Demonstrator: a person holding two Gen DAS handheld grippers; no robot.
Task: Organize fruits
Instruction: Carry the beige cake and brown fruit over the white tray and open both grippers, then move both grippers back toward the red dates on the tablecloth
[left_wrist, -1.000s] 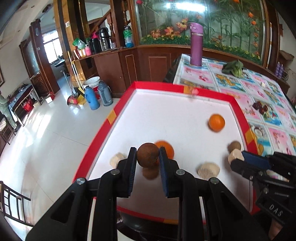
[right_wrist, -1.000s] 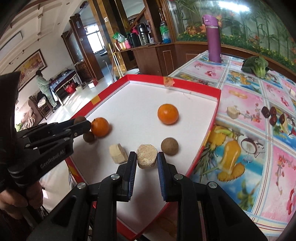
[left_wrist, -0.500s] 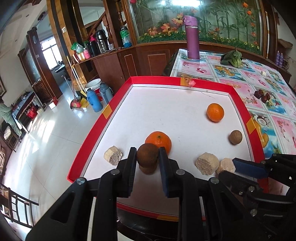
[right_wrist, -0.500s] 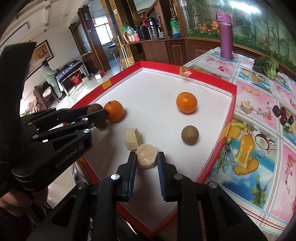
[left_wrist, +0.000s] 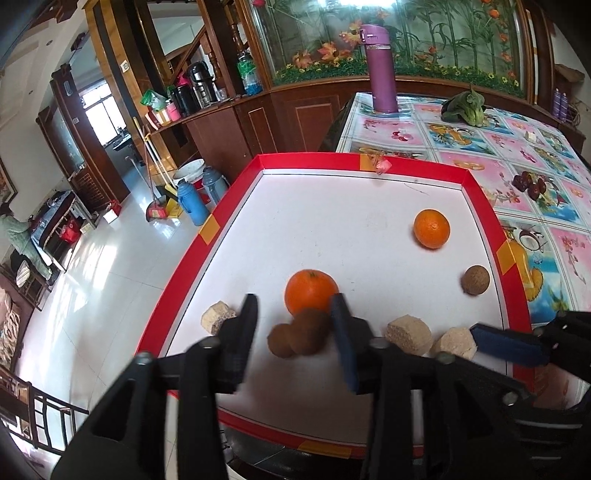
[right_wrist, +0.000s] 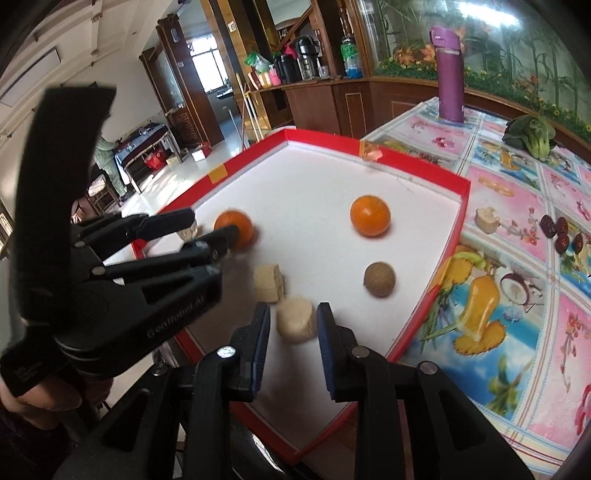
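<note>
Fruit is spread over a white tray (left_wrist: 236, 206) rimmed by a low red wall, set at the corner of a table covered with a flowery cloth (left_wrist: 517, 147).

The left gripper (left_wrist: 295, 325) is spread wide, with nothing pinched. Two brown round fruits (left_wrist: 299, 336) are sat on the tray floor between its fingers, touching each other, and the right-hand one is close to the right finger, maybe touching it, hard to call. A near orange (left_wrist: 311, 291) is parked just behind them, touching or almost touching.

The right gripper (right_wrist: 293, 328) is parted a bit too, and a tan chunk (right_wrist: 296, 320) is seen between the pads with slim gaps either side, so it doesn't look clamped. A second tan chunk (right_wrist: 269, 282) is just beside it, and a third (left_wrist: 216, 317) is tucked near the left wall.

A far orange (left_wrist: 431, 228) and a lone brown fruit (left_wrist: 475, 280) are kept toward the right wall, the brown one quite near the rim. The middle and the far end of the tray are left as plain white floor. Everything else is crowded along the near edge, where both grippers are also packed in, close beside each other.
</note>
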